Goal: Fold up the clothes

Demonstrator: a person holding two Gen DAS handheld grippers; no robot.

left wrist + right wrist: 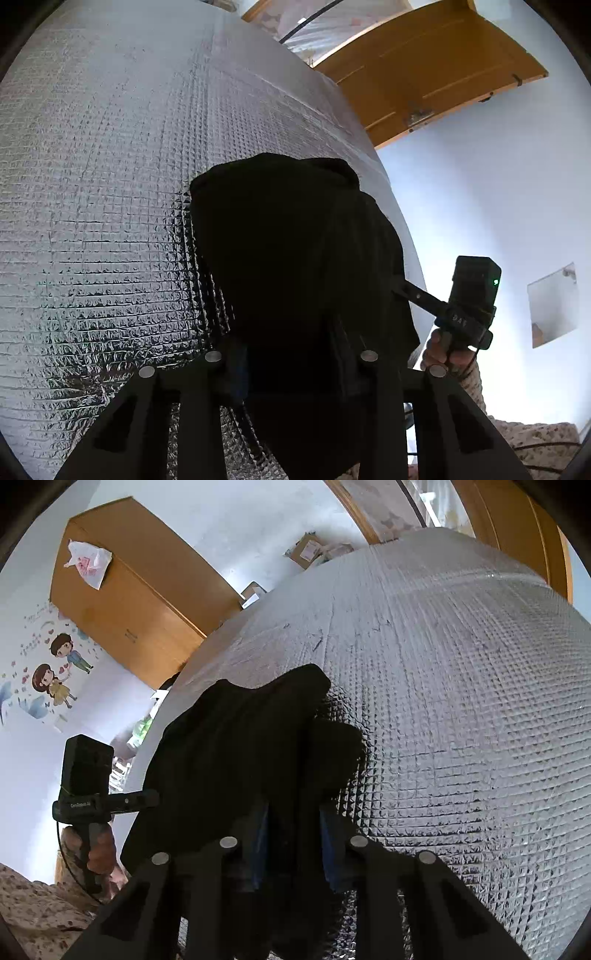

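2 grippers, apparently clamped on black garment (295,258), above foil mat (92,184).

Home bedroom, wooden wardrobe (129,602), cartoon wall stickers (51,675)

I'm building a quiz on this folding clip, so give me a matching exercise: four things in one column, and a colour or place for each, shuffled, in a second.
Things:
1. garment
2. mat
3. wardrobe
4. cartoon sticker

Descriptions:
A. silver, quilted
B. on the white wall
C. black, gripped by both grippers
D. orange-brown wood

Pairs: 1-C, 2-A, 3-D, 4-B. The left gripper and right gripper each pinch the cloth.
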